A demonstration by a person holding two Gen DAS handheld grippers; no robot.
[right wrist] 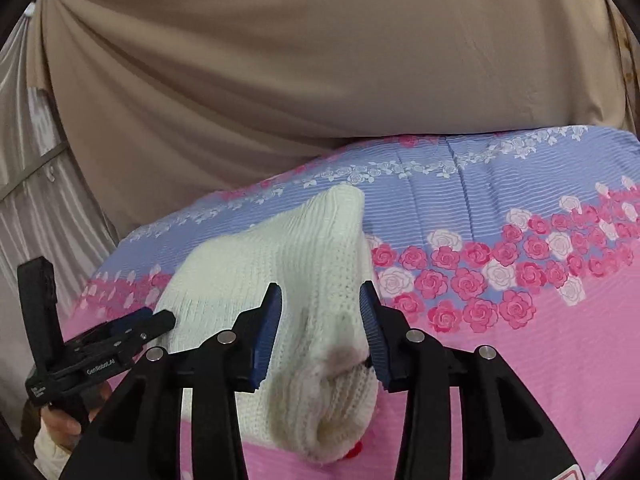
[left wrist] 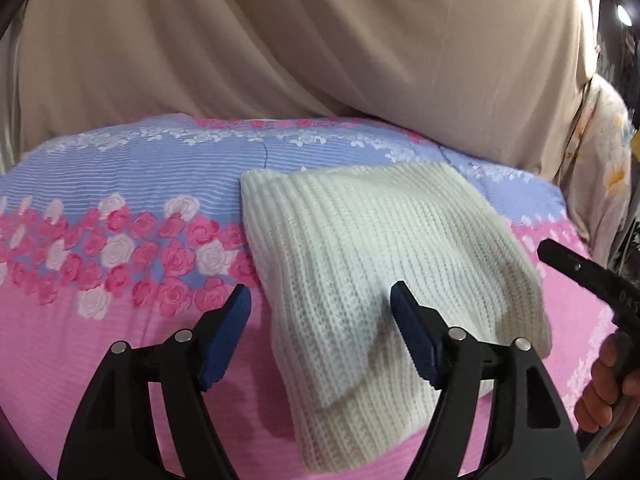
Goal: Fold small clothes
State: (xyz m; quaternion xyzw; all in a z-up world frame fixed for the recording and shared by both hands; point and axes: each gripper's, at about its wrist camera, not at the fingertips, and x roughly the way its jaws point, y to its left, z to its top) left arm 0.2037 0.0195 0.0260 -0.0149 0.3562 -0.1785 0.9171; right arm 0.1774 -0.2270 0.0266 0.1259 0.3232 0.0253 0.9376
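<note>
White knit garment [left wrist: 384,264] lies folded on floral sheet [left wrist: 120,344]; both grippers' jaws gape empty above.

one white knit garment [left wrist: 384,280], one floral bedsheet [left wrist: 120,320], two hand-held grippers [left wrist: 320,320]

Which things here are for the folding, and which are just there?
For the folding:
white knitted garment
left gripper, open
right gripper, open

Just there:
flowery bedsheet
beige curtain
</note>
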